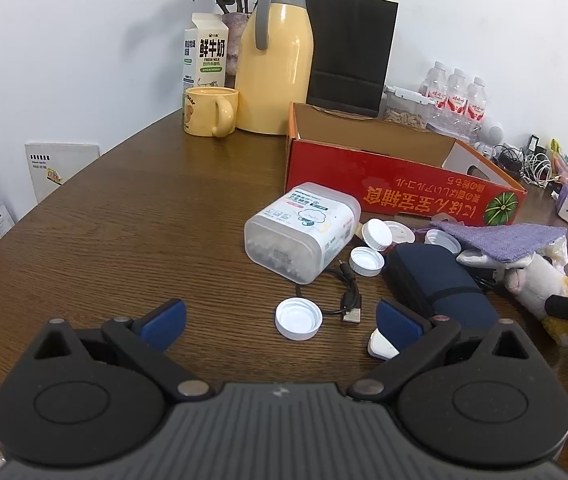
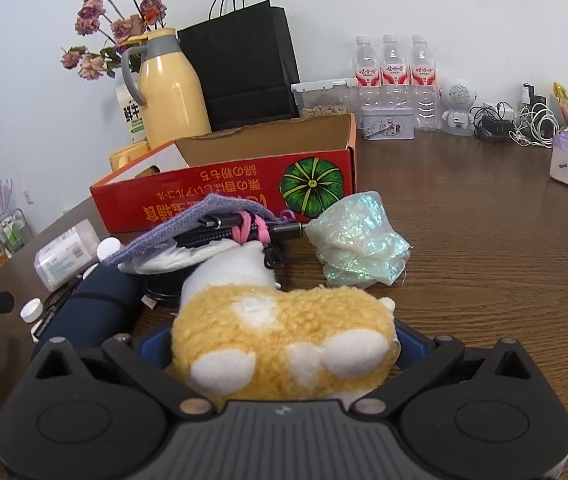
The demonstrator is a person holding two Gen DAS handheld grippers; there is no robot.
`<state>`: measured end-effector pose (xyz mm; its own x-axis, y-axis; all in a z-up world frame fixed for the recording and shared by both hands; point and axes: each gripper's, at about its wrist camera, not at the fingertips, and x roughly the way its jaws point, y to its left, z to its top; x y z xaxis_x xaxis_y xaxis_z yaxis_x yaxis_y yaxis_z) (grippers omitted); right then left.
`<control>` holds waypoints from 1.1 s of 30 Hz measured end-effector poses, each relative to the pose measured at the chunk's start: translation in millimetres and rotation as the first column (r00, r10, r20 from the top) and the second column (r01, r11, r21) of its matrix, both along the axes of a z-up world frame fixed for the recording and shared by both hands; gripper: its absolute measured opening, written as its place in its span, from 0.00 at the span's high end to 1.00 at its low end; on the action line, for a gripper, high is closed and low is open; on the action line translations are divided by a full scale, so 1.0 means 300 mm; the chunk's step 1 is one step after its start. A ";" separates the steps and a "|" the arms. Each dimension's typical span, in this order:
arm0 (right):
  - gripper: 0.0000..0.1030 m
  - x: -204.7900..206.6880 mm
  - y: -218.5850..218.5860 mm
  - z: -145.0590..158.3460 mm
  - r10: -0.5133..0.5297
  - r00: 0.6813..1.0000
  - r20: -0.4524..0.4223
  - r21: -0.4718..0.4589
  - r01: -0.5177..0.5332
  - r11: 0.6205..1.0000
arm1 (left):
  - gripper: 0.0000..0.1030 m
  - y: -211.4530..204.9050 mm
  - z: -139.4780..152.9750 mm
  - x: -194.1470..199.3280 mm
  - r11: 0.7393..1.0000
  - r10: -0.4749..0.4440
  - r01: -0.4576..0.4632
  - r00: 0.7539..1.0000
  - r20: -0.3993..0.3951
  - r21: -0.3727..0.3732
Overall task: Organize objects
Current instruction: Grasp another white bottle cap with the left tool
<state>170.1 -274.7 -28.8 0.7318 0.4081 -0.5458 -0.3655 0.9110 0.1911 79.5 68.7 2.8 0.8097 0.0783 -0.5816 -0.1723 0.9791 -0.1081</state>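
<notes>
Straddling the yellow-and-white plush toy [image 2: 279, 336], the right gripper [image 2: 284, 344] has both blue pads against it. Left gripper [image 1: 279, 322] spread wide above a white bottle cap [image 1: 299, 318].

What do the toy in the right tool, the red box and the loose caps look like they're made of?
Toy: soft plush, fuzzy yellow pile with white patches. Red box: cardboard, glossy printed outside, raw brown inside, folded flaps. Caps: likely hard white plastic, smooth, with moulded rims.
</notes>
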 end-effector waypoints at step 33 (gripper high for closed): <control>0.08 -0.237 -0.030 0.093 -0.077 0.982 0.173 -0.005 0.079 0.997 | 0.71 -0.031 -0.073 0.063 0.993 -0.046 0.048 0.999 -0.023 0.106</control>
